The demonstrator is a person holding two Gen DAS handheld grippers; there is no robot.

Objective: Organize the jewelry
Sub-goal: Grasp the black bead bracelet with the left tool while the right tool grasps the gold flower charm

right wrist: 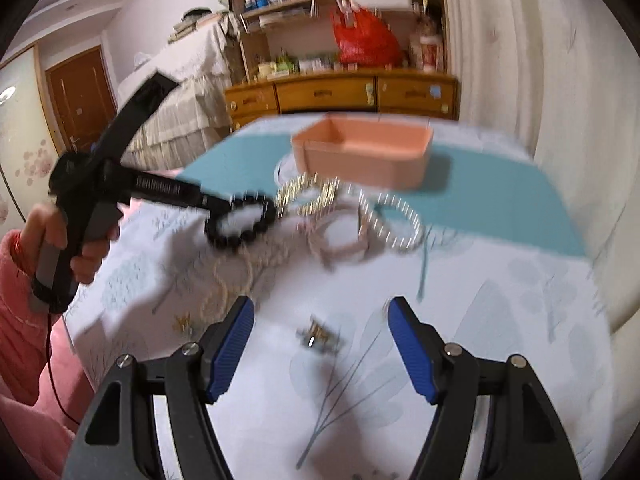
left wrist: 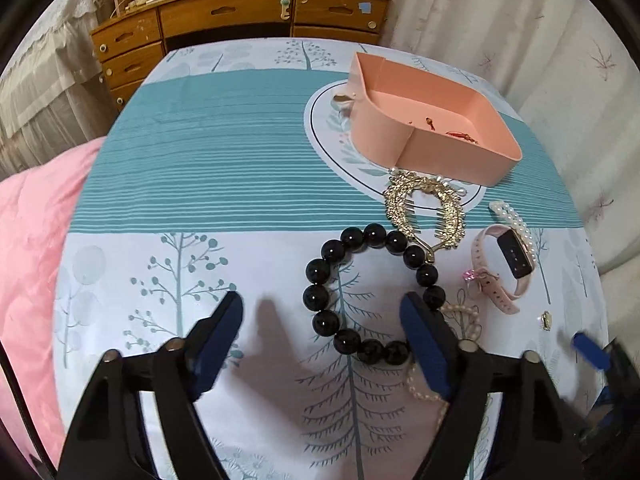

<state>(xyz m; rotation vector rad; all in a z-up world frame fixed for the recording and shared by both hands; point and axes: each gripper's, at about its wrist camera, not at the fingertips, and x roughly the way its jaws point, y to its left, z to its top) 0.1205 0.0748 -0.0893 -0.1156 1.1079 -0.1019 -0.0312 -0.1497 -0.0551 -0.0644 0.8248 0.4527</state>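
Note:
My left gripper (left wrist: 322, 312) is open just above the tablecloth, and its right finger (left wrist: 424, 340) sits inside the ring of a black bead bracelet (left wrist: 320, 272). Beyond it lie a gold hair comb (left wrist: 424, 212), a pink smartwatch (left wrist: 504, 264), a pearl bracelet (left wrist: 514, 216) and a pearl necklace (left wrist: 464, 316). A pink tray (left wrist: 424, 120) holds small red earrings. My right gripper (right wrist: 320, 324) is open and empty over a small gold earring (right wrist: 320, 336). The right wrist view is blurred. It shows the black bracelet (right wrist: 240, 220), the tray (right wrist: 364, 152) and the left gripper's handle (right wrist: 100, 184).
The table wears a teal and white tree-print cloth (left wrist: 200, 160). A small gold earring (left wrist: 546, 320) lies at the right. A pink quilt (left wrist: 32, 248) is at the left, a wooden dresser (left wrist: 240, 16) behind, curtains (left wrist: 520, 20) at the right.

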